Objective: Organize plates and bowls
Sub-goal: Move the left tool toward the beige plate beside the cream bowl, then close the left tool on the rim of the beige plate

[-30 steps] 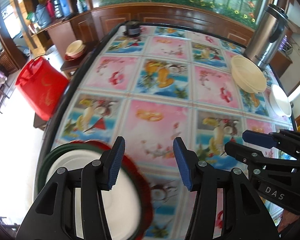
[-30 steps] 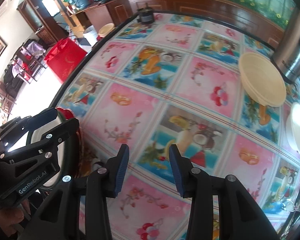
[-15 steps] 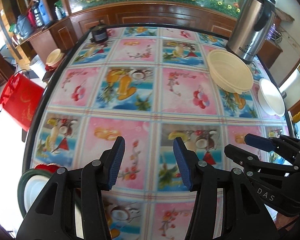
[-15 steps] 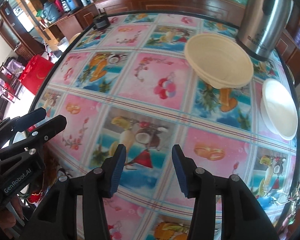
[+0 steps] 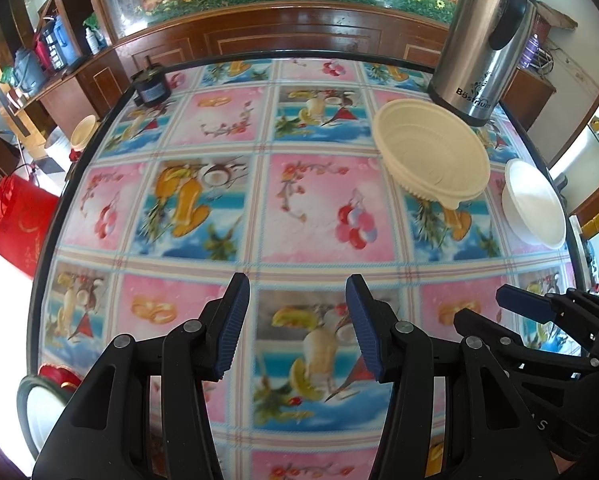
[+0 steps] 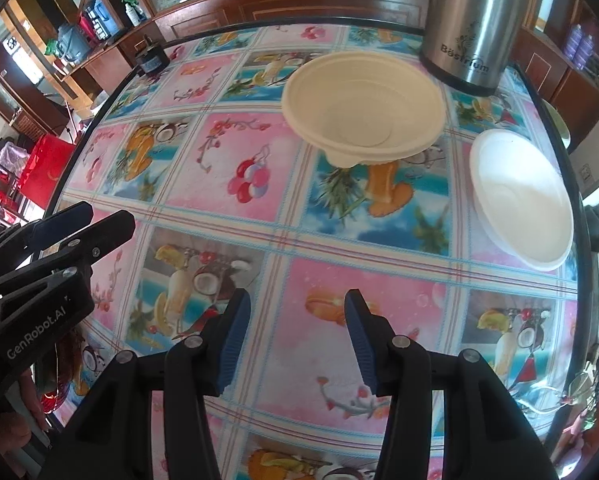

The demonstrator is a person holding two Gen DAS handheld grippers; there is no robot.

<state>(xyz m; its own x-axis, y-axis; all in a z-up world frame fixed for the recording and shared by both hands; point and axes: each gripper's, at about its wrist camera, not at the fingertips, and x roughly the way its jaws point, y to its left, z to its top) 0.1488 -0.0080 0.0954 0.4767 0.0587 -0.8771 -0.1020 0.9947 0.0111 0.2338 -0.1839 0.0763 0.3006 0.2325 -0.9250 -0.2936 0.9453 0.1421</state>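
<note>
**Reaching for the bowls, both grippers empty**

Nothing is held: the left gripper [image 5: 297,328] is parted midway, and the right gripper [image 6: 297,336], just opened wider, likewise. The cream bowl [image 6: 363,108] sits ahead, the white bowl [image 6: 523,200] ahead-right. One rim wall should be straddled squarely.

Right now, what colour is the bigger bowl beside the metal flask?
Cream bowl, clearest in the right wrist view.

Two wrist views, angled steeply down over my table [image 5: 307,208].
Each looks forward between my claw's fingers; both share the cream bowl [image 5: 429,152] [image 6: 363,110], white bowl [image 5: 533,208] [image 6: 521,196] and steel flask [image 5: 485,40] [image 6: 471,20].
</note>
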